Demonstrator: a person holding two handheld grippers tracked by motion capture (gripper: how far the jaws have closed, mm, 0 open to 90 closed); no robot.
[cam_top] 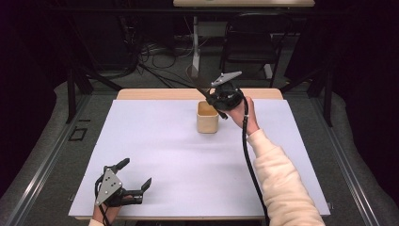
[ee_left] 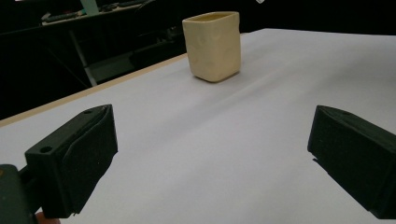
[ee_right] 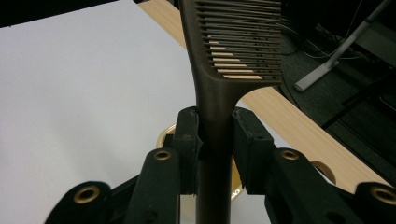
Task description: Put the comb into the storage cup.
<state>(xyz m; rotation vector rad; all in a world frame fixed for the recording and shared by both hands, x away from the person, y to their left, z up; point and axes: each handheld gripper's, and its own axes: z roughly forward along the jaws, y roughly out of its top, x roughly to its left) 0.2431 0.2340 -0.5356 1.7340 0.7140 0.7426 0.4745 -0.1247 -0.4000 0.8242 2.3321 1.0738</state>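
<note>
My right tongs [ee_right: 215, 140] grip the comb [ee_right: 233, 51] above the cup [cam_top: 207, 117] (left tongs [cam_top: 136, 174] rest open on the bench [cam_top: 164, 155]).

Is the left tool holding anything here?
No: the left tool stands wide open over the bare white table, nothing between its jaws.

lab / recording rig | black frame [cam_top: 70, 89] around table [cam_top: 155, 141] | floor cables [cam_top: 155, 59] | dark surrounds

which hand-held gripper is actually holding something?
The right hand-held gripper, raised over the cream cup: its jaws clamp a dark comb by the handle. The left hand-held gripper sits open near the table's front edge.
</note>
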